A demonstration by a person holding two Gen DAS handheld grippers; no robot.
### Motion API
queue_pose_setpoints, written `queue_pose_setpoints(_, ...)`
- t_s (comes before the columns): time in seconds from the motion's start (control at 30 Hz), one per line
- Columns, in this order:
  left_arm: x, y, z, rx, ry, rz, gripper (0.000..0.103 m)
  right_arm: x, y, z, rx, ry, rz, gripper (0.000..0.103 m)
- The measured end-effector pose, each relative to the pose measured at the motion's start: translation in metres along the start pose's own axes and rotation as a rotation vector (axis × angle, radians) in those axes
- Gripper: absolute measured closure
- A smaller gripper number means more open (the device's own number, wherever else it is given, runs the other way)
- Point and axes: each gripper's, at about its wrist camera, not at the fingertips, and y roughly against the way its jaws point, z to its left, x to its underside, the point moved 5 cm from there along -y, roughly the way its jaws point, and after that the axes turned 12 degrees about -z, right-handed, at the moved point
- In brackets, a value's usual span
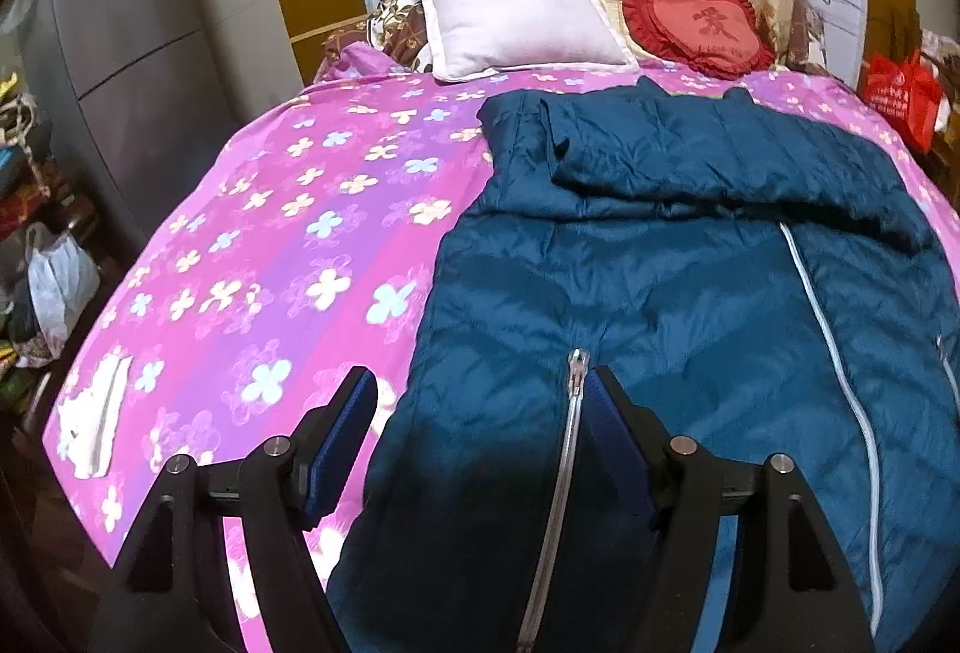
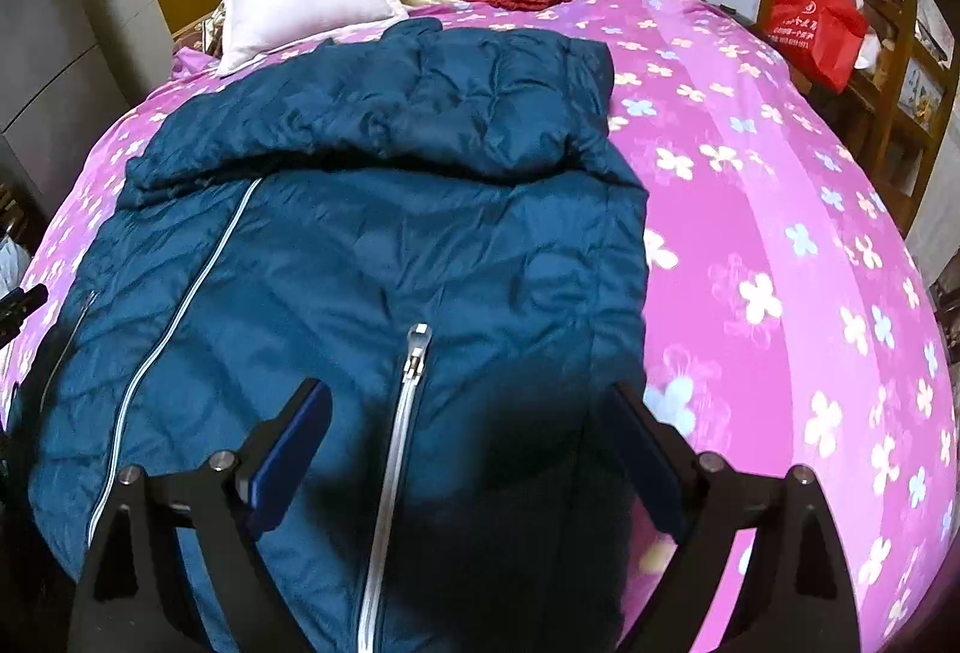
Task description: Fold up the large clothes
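Teal quilted jacket lies flat on pink floral bed, frame centre, top folded over | left gripper fingers wide, holding nothing | right gripper fingers wide above hem, holding nothing

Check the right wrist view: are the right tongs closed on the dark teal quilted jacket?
No, the right tongs stand wide open above the dark teal quilted jacket, gripping nothing.

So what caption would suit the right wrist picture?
Open right gripper poised above a blue padded coat spread on a pink flowered bed.
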Motion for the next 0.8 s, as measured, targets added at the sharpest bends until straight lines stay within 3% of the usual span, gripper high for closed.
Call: queue_pose_setpoints(0.8,0.034,0.034,0.023,-0.012,0.017,0.030,0.048,0.041,0.027,0.006,-0.021,0.012,0.039,0.009)
